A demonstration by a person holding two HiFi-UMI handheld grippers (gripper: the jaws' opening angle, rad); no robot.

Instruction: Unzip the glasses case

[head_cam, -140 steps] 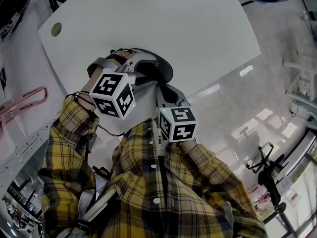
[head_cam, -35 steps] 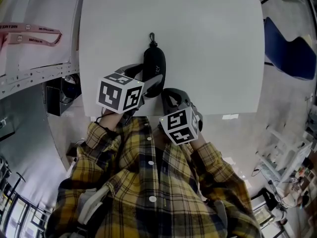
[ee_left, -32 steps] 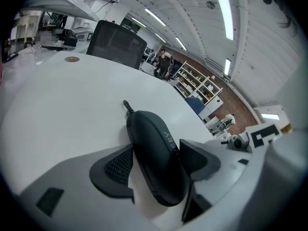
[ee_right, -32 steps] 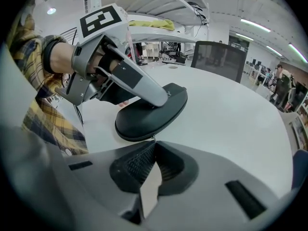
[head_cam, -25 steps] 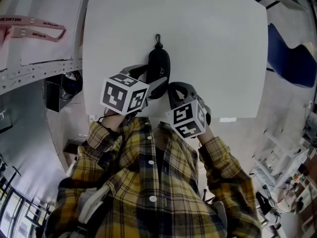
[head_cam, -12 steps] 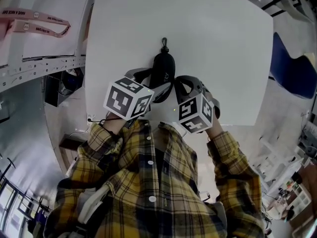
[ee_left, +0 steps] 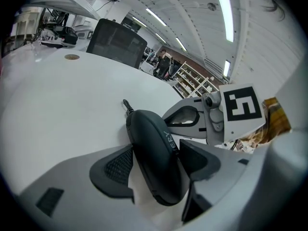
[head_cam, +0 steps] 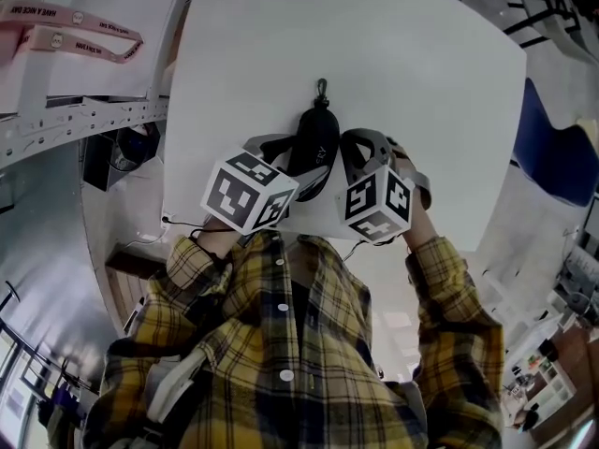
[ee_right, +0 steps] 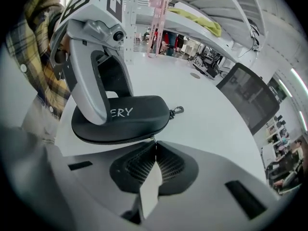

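A black zip-up glasses case point(head_cam: 314, 146) lies on the white table point(head_cam: 421, 82), its metal clip point(head_cam: 322, 87) pointing away from me. My left gripper point(head_cam: 292, 163) clamps the case's near end; in the left gripper view both pads press its sides point(ee_left: 156, 158). My right gripper point(head_cam: 348, 153) sits against the case's right side. In the right gripper view its jaws point(ee_right: 155, 146) are closed together, with the small metal zipper pull point(ee_right: 153, 139) pinched at their tips, right at the case's seam point(ee_right: 122, 121).
The table's near edge runs just under the grippers. A pink lanyard point(head_cam: 84, 40) lies on the neighbouring surface at the left. A blue seat point(head_cam: 552, 148) stands to the right of the table, and a dark office chair point(ee_left: 118, 44) beyond its far side.
My right gripper has moved from below the case's near end up along its right side and rolled, staying shut. The left gripper keeps its clamp on the case.
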